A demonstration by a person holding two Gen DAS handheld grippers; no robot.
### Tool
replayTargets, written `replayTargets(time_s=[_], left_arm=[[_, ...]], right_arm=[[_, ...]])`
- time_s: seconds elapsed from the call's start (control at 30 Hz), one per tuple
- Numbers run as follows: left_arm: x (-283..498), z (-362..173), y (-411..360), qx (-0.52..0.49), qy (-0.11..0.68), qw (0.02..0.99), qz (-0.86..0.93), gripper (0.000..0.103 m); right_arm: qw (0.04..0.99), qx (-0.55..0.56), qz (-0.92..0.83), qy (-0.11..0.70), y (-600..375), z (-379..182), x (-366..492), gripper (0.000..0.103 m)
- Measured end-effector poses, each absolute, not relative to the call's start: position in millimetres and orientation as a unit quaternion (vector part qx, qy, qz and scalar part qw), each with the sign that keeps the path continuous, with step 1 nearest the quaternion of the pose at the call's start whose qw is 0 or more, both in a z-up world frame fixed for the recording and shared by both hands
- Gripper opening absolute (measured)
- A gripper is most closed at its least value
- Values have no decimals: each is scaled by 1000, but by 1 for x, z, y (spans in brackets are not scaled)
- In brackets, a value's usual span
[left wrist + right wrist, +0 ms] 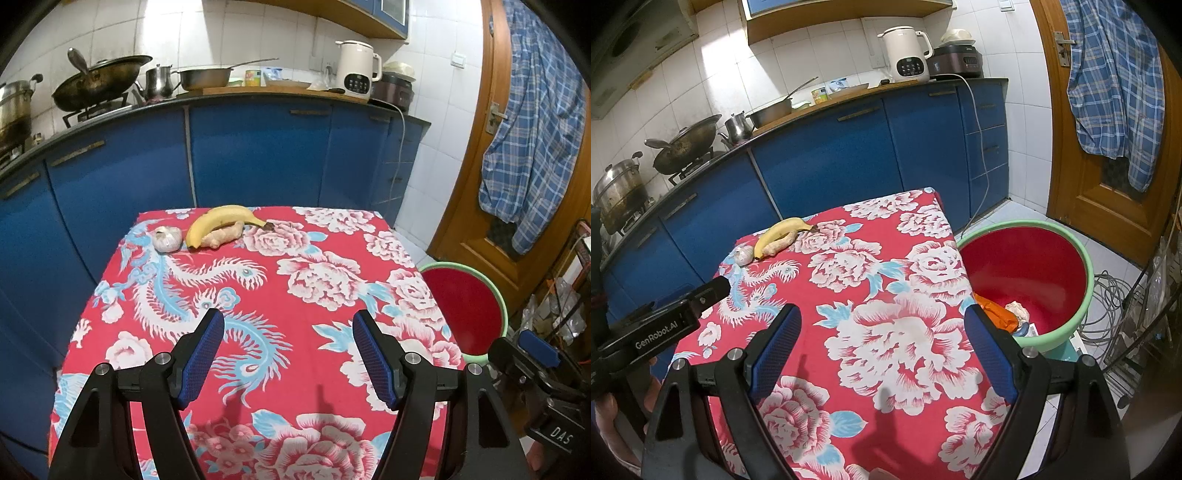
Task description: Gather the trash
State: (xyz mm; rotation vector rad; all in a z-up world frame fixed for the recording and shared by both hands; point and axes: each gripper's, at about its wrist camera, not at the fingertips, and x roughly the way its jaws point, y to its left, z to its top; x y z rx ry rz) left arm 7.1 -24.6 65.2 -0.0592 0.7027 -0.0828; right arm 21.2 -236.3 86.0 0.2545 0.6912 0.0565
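Note:
A red bin with a green rim [1052, 229] stands on the floor right of the table; it also shows in the left wrist view [491, 284]. Inside it lie an orange wrapper [999, 314], a crumpled pale wad [1017, 312] and a bluish item. My left gripper [288, 325] is open and empty above the near part of the red floral tablecloth [306, 266]. My right gripper [882, 321] is open and empty above the table's right side [886, 332], beside the bin. The right gripper's body shows at the left wrist view's right edge [535, 350].
A banana [218, 221], a ginger root [221, 238] and a garlic bulb [167, 238] lie at the table's far left; they also show in the right wrist view [779, 230]. Blue cabinets [258, 155] stand behind. A wooden door [1108, 184] and cables [1108, 295] are at the right.

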Motion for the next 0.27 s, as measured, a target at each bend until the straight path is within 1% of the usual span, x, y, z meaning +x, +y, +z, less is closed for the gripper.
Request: replayTargets(time_s=[0.27], left_arm=[[7, 65, -24, -27, 345, 937, -41, 73]], right_arm=[[933, 124, 28, 337, -236, 86, 21, 89]])
